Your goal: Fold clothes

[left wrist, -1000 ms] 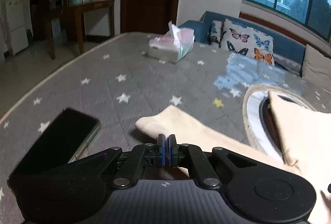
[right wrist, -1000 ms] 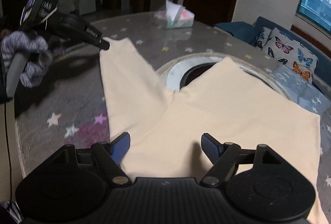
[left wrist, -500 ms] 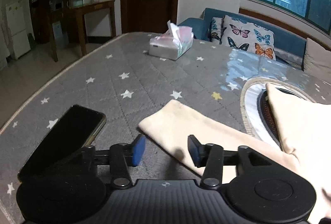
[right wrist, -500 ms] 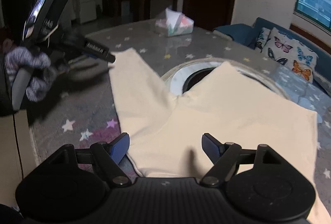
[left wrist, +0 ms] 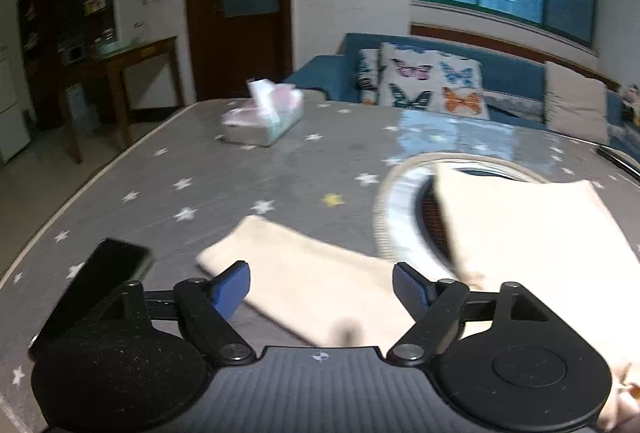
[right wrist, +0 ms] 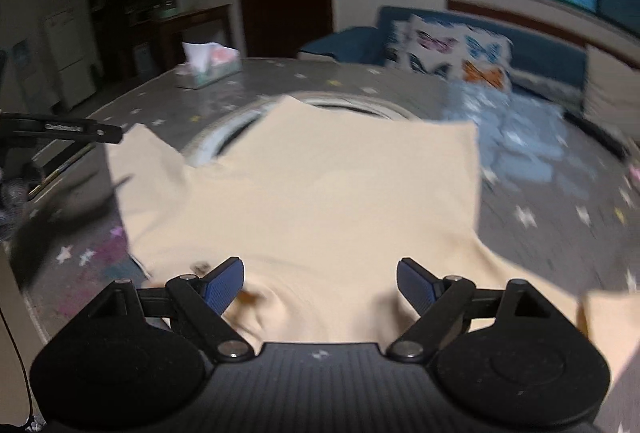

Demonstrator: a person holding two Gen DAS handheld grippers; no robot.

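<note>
your left gripper (left wrist: 321, 284) had just let go of the sleeve (left wrist: 304, 273), jaws wide apart above it. right gripper (right wrist: 320, 283) was spread too, over the cream shirt (right wrist: 320, 193), lying flat on the table (left wrist: 240, 185). phone (left wrist: 96, 285) sat at 9 o'clock near the table edge, tissue box (left wrist: 262, 121) at 12, so plenty of room for the next fold.
</note>
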